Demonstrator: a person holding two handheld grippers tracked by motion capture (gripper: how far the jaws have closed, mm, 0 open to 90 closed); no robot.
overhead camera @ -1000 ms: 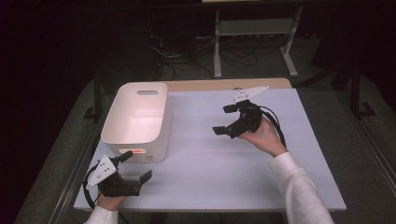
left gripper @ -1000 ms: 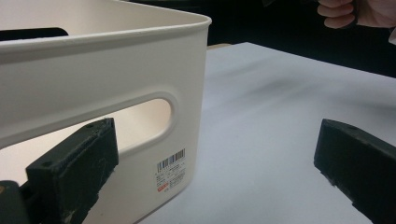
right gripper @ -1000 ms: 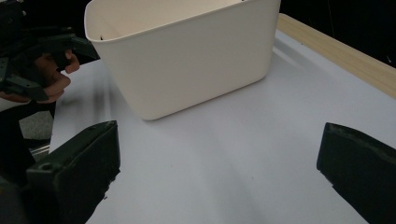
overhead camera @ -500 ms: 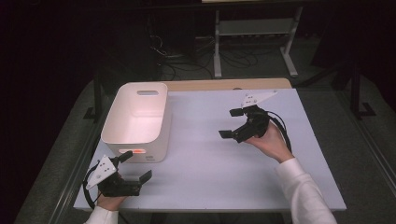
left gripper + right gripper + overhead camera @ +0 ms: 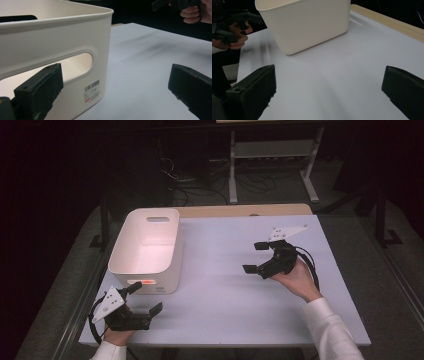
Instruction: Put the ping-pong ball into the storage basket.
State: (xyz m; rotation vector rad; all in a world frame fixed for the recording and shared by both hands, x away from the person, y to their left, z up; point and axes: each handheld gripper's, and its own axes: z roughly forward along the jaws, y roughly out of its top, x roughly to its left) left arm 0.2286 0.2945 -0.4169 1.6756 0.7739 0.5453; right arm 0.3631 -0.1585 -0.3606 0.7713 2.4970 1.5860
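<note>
Right tongs (image 5: 255, 257) drew nearer the person, gaping wide, holding nothing.

Two black grippers: the left gripper (image 5: 145, 299) carries a grey three-cornered plate with dark dots, the right gripper (image 5: 256, 257) the same, trailing a looped black cable. White sleeves (image 5: 332, 332) at both wrists.

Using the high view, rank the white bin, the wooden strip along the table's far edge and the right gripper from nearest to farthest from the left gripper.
From the left gripper, at the table's near left corner:
1. White bin, just beyond it, on the table's left side.
2. Right gripper, open, held over the table's right half.
3. Wooden strip, along the far edge, behind the bin.
</note>
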